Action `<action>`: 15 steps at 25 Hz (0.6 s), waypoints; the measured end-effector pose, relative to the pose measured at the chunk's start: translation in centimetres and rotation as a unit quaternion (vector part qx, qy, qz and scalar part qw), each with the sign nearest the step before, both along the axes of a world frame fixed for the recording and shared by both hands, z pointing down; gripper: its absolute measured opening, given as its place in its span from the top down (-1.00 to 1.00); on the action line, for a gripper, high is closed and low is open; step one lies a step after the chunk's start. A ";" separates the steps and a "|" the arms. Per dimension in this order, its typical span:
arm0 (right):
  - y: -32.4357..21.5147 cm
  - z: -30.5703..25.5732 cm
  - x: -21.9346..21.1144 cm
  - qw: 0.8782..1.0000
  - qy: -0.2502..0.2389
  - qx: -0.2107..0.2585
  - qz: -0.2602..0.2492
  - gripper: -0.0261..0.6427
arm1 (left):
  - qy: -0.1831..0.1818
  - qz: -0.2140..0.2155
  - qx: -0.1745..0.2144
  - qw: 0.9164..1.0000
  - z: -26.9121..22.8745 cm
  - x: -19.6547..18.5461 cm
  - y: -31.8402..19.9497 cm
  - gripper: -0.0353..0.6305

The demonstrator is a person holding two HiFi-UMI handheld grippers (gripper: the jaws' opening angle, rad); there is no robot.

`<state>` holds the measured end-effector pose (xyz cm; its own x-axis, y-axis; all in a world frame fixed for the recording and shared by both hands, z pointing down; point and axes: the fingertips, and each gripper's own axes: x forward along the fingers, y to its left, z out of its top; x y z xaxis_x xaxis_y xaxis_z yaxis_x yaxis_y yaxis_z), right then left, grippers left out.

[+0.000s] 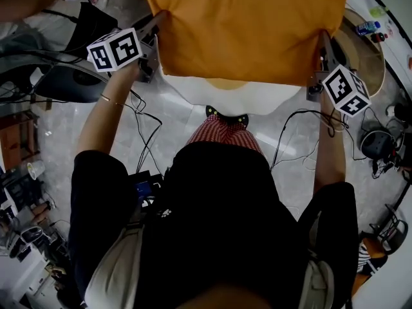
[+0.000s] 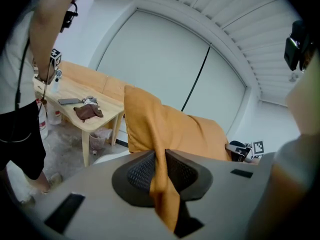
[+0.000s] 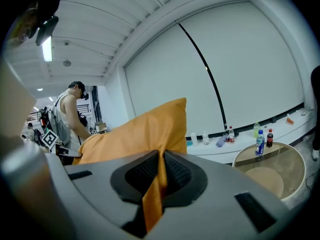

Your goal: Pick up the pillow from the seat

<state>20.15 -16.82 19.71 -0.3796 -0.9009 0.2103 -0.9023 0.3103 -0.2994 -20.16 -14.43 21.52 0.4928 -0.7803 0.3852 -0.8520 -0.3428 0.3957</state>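
Clearly the pillow (image 1: 244, 24) hung above the seat (image 1: 257, 100), with the left gripper (image 2: 161, 168) and right gripper (image 3: 160, 170) jaws each clamped on a thin corner fold (fabric only); sagging weight could pull that cloth free.

Shows a white panelled wall (image 2: 160, 69) behind a wooden table (image 2: 85, 106), a ribbed ceiling (image 3: 100, 24) with a strip lamp (image 3: 47, 49), a round glass table (image 3: 270, 169) bearing bottles (image 3: 260, 143), and a grey floor (image 1: 174, 118) strewn with cables (image 1: 145, 134).
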 end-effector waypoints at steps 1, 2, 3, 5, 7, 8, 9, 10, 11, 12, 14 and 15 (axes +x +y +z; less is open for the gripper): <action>-0.1 0.1 -0.2 1.000 0.000 0.004 -0.004 0.78 | 0.000 -0.001 0.000 1.000 0.2 -0.2 -0.2 0.69; -0.3 0.3 -0.5 1.000 0.001 0.006 -0.008 0.78 | -0.002 -0.001 0.000 1.000 0.5 -0.4 -0.3 0.69; -0.4 0.5 -0.8 1.000 0.002 0.007 -0.011 0.78 | -0.004 -0.001 0.000 1.000 0.8 -0.6 -0.4 0.70; -0.4 0.6 -0.8 1.000 0.002 0.007 -0.013 0.78 | -0.006 0.002 0.002 1.000 0.8 -0.6 -0.3 0.70; -0.3 0.2 -0.5 1.000 0.003 0.009 -0.014 0.78 | -0.008 0.004 0.006 1.000 0.3 -0.3 -0.1 0.70; -0.2 0.0 -0.3 1.000 0.003 0.009 -0.015 0.78 | -0.008 0.004 0.008 1.000 0.0 -0.1 -0.1 0.70; -0.1 -0.3 -0.1 1.000 0.004 0.010 -0.016 0.78 | -0.007 0.004 0.011 1.000 -0.3 0.1 -0.1 0.70; -0.1 -0.6 0.1 1.000 0.004 0.012 -0.017 0.78 | -0.007 0.004 0.013 1.000 -0.6 0.3 -0.1 0.70; -0.1 -0.9 0.3 1.000 0.004 0.015 -0.018 0.78 | -0.006 0.004 0.013 1.000 -0.8 0.4 -0.1 0.70; -0.1 -1.2 0.4 1.000 0.004 0.017 -0.018 0.78 | -0.006 0.005 0.009 1.000 -0.8 0.5 0.0 0.70; 0.2 -1.8 0.7 1.000 0.004 0.020 -0.019 0.78 | -0.006 0.005 0.005 1.000 -0.9 0.6 0.3 0.70; 0.4 -2.1 0.8 1.000 0.004 0.022 -0.020 0.78 | -0.005 0.005 0.012 1.000 -1.5 0.8 0.4 0.70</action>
